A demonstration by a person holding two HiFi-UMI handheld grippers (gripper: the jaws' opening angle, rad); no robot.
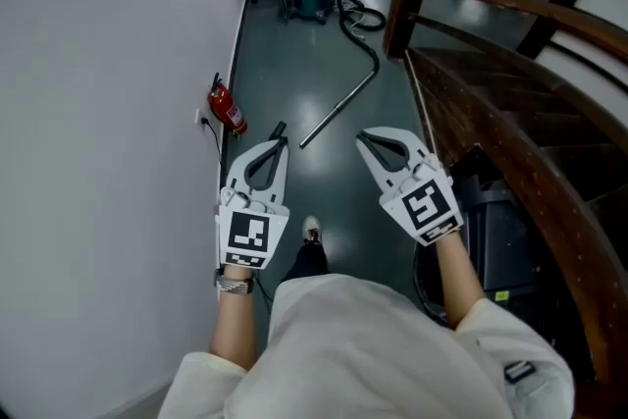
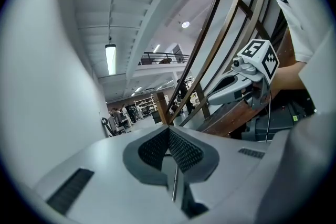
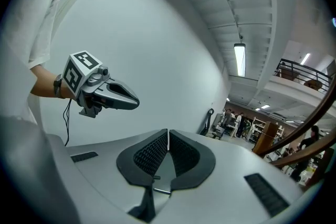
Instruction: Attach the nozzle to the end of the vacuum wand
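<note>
The left hand-held gripper point(image 1: 282, 147) and right hand-held gripper point(image 1: 365, 141) are both pinched shut on nothing. The vacuum wand point(image 1: 339, 108) lies on the floor point(image 1: 294, 74) ahead, well apart from them. Lying loose, it could skid or roll away when its end gets pushed on.

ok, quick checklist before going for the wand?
1. Left gripper empty: ok, jaws together on nothing.
2. Right gripper empty: ok, jaws together on nothing.
3. Vacuum wand in sight: ok, lying on the floor ahead.
4. Wand within reach: probably not ok, it lies beyond both grippers.
5. Nozzle located: cannot tell.
6. Fire extinguisher off the path: ok, beside the wall.
</note>
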